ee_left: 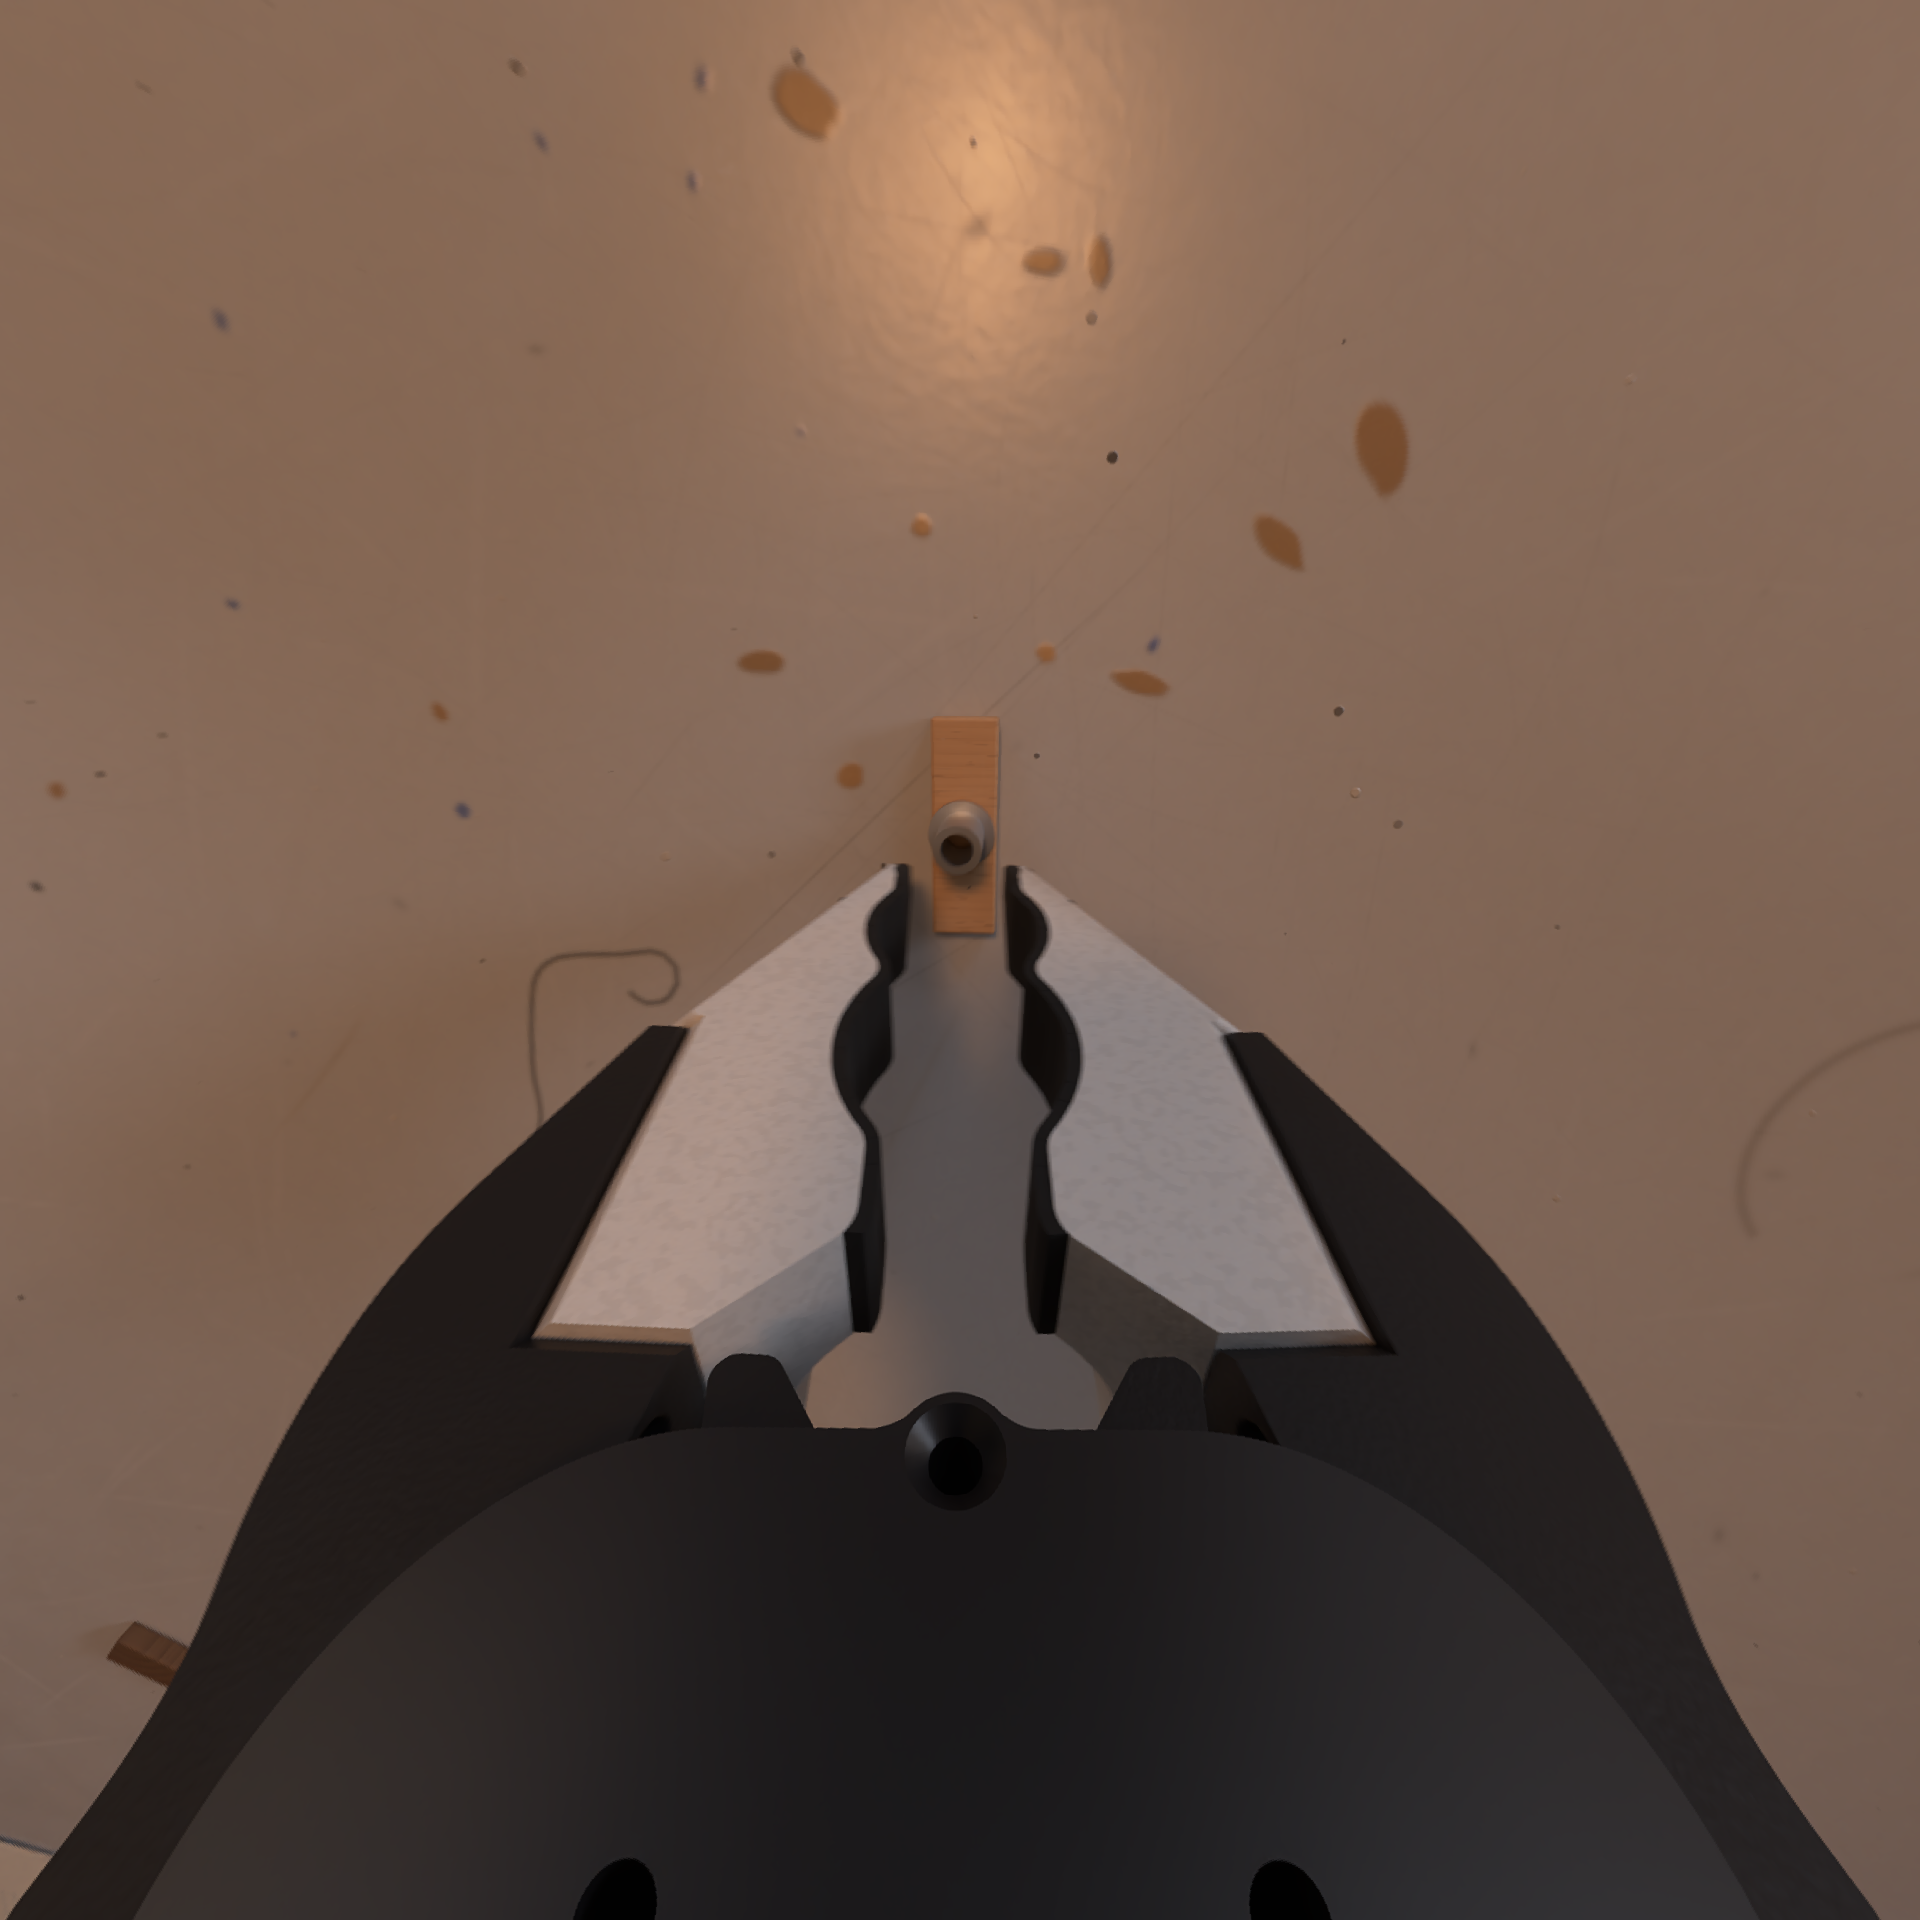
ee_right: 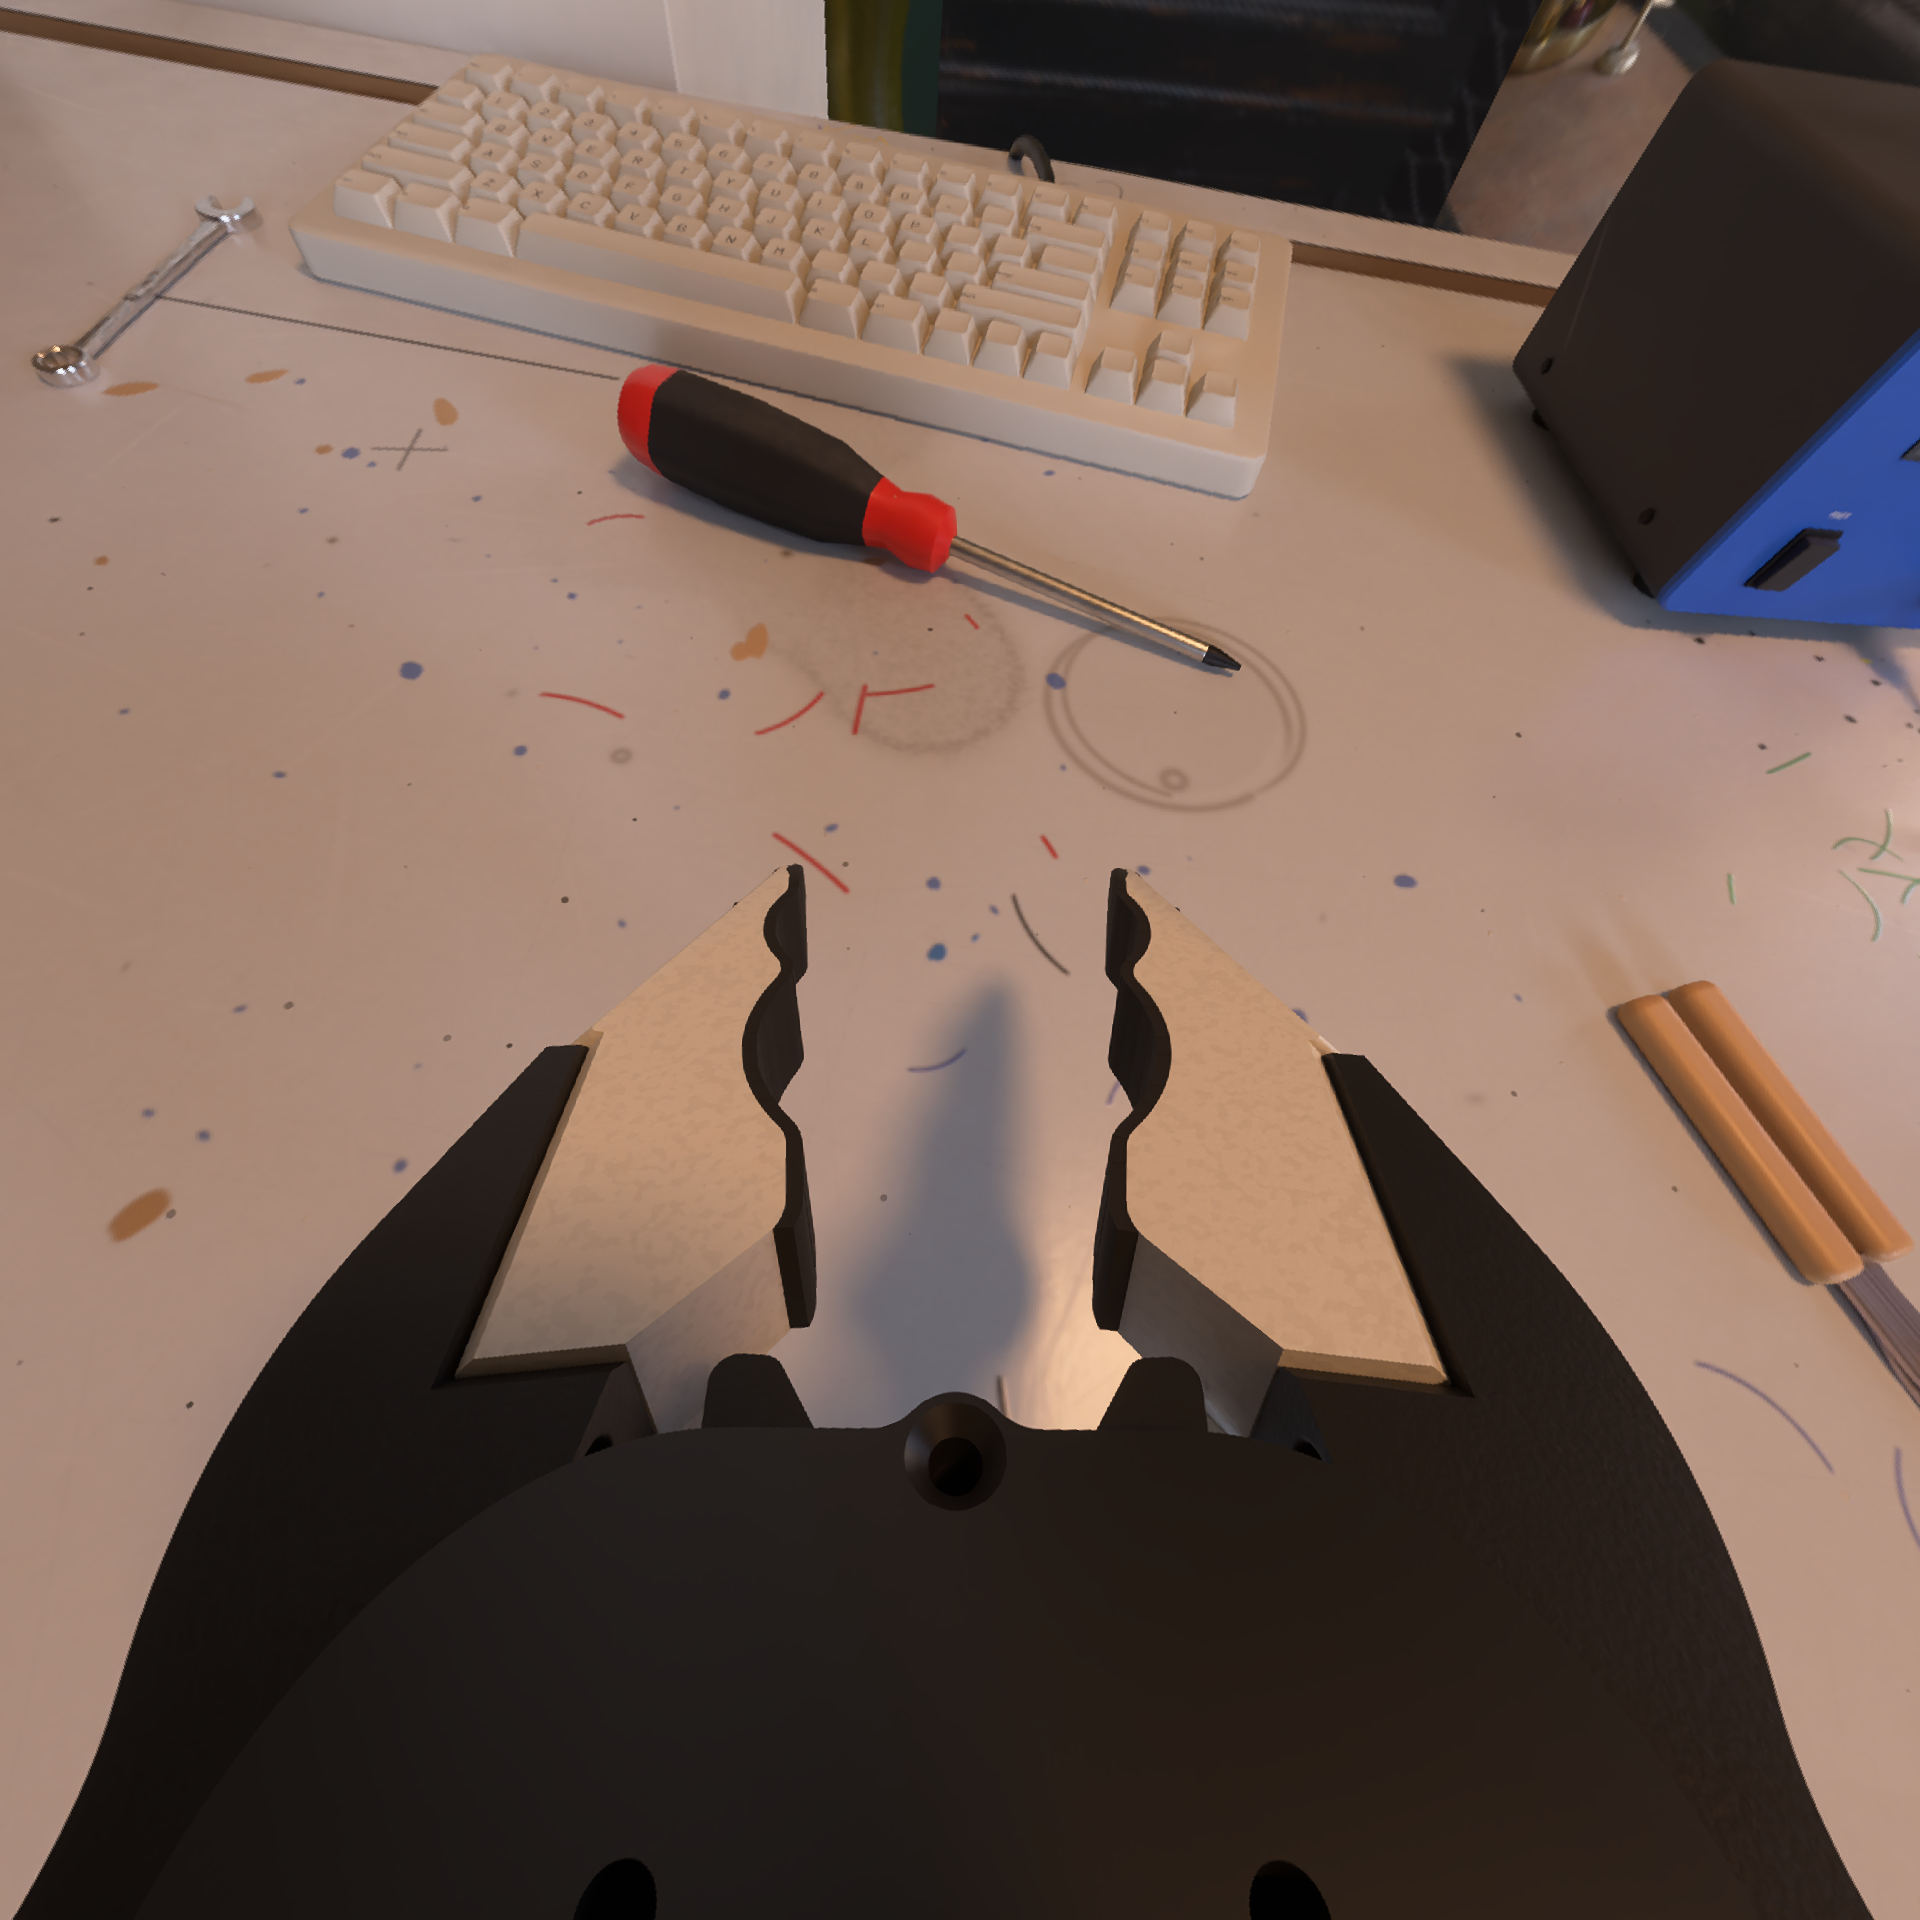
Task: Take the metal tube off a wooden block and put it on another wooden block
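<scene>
In the left wrist view I look straight down on a small light wooden block lying on the speckled table. A short metal tube stands upright on it, its open end facing me. My left gripper hovers above them, its jaws a narrow gap apart and empty, with the tube just beyond the fingertips. A corner of a darker wooden block shows at the lower left edge. My right gripper is wide open and empty above bare table; neither tube nor blocks show in its view.
In the right wrist view a cream keyboard lies at the back, with a red-and-black screwdriver before it. A wrench lies far left, a black-and-blue box stands far right, and two tan handles lie on the right.
</scene>
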